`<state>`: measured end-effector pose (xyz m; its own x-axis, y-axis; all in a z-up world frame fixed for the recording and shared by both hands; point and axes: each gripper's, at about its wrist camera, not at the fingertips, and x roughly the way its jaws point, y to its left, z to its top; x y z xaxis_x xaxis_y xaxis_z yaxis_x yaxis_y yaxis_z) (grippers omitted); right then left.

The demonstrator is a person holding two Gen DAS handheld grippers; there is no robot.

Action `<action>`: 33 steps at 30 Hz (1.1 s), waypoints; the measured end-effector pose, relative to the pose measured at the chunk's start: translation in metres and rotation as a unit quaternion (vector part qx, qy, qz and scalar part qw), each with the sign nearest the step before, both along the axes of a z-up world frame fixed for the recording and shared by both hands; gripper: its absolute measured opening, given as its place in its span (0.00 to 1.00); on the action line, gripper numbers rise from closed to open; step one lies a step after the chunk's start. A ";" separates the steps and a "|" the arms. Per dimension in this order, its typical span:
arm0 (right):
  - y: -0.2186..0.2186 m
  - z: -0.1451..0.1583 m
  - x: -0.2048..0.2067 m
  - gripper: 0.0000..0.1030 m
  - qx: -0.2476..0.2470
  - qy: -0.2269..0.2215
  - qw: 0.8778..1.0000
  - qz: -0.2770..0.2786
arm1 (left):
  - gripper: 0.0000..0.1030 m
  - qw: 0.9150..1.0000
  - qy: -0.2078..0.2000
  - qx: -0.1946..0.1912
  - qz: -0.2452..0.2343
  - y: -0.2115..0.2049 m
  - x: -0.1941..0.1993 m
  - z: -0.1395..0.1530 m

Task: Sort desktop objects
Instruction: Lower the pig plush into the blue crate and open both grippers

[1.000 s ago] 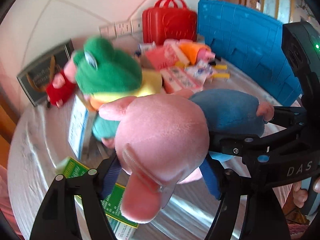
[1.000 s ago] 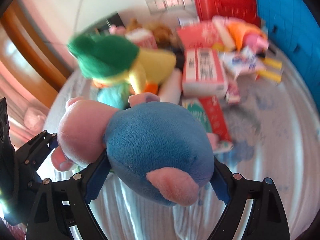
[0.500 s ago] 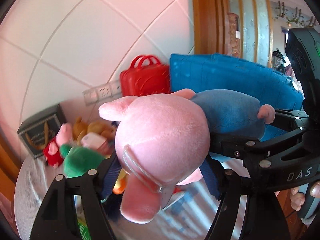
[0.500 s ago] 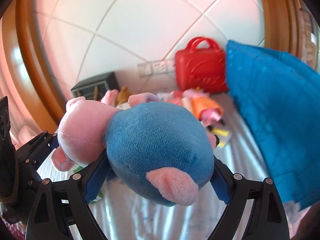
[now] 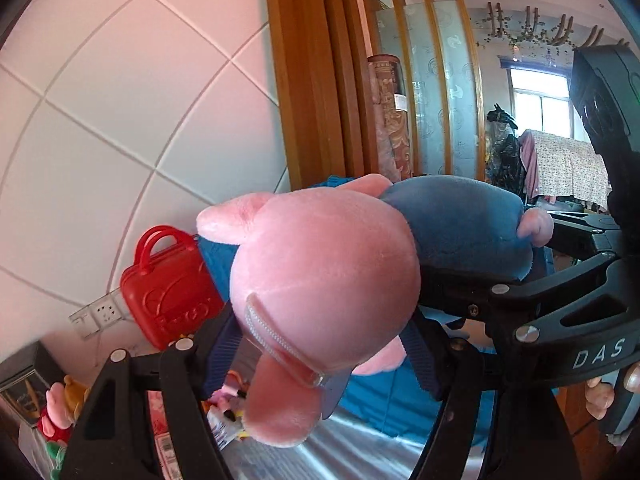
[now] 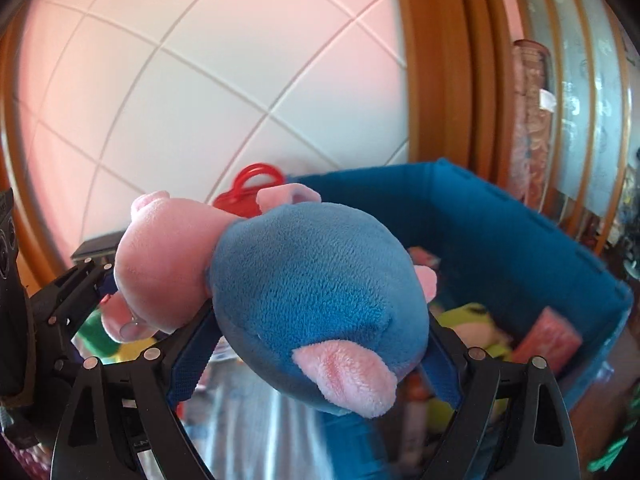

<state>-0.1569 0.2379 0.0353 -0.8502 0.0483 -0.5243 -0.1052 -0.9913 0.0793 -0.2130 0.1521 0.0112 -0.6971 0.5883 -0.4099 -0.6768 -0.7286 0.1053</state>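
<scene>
A pink pig plush in a blue shirt [image 5: 320, 292] is held in the air by both grippers. My left gripper [image 5: 324, 340] is shut on its pink head. My right gripper [image 6: 316, 344] is shut on its blue body [image 6: 316, 292]. The right gripper's black frame [image 5: 560, 312] shows at the right of the left wrist view. A blue fabric bin [image 6: 500, 240] stands open just behind and right of the plush in the right wrist view, with a green plush [image 6: 468, 320] and a pink box [image 6: 548, 340] inside.
A red toy suitcase [image 5: 168, 292] stands against the tiled wall [image 5: 120, 120] beside the bin. Small plush toys [image 5: 60, 412] and packets [image 5: 228, 412] lie on the table at lower left. A wooden door frame [image 5: 312, 80] rises behind the bin.
Both grippers have lifted the pig plush up from the table and swung it right, towards the blue bin. The green frog plush and table clutter have dropped out of the middle of view.
</scene>
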 end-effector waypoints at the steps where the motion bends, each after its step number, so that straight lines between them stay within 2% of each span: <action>1: 0.014 0.002 -0.003 0.89 0.002 -0.001 1.000 -0.005 | 0.71 1.000 -0.002 -0.001 -0.003 0.016 -0.004 0.002; 7: 0.084 0.006 -0.023 0.89 0.000 -0.010 1.000 -0.024 | 0.71 1.000 -0.018 -0.013 -0.015 0.098 -0.032 0.001; 10: 0.110 0.001 -0.029 0.89 -0.010 -0.012 0.999 -0.034 | 0.72 0.999 -0.019 -0.025 -0.019 0.123 -0.037 -0.002; 11: 0.121 -0.002 -0.029 0.90 -0.015 -0.013 0.999 -0.037 | 0.75 0.999 -0.020 -0.030 -0.018 0.133 -0.038 -0.003; 13: 0.140 -0.006 -0.031 0.99 -0.032 -0.017 0.998 -0.047 | 0.77 0.999 -0.026 -0.040 -0.017 0.146 -0.042 -0.006; 15: 0.157 -0.009 -0.033 1.00 -0.043 -0.020 0.996 -0.069 | 0.77 0.998 -0.024 -0.053 -0.008 0.154 -0.045 -0.011; 22: 0.185 -0.018 -0.032 1.00 -0.079 -0.022 0.993 -0.089 | 0.80 0.997 -0.020 -0.070 0.009 0.150 -0.037 -0.023; 28: 0.165 -0.024 -0.031 1.00 -0.078 -0.041 0.993 -0.075 | 0.80 0.997 -0.032 -0.058 0.028 0.123 -0.035 -0.021; 33: 0.139 -0.016 -0.025 1.00 -0.065 -0.034 0.996 -0.060 | 0.80 0.996 -0.048 -0.044 0.058 0.080 -0.033 -0.022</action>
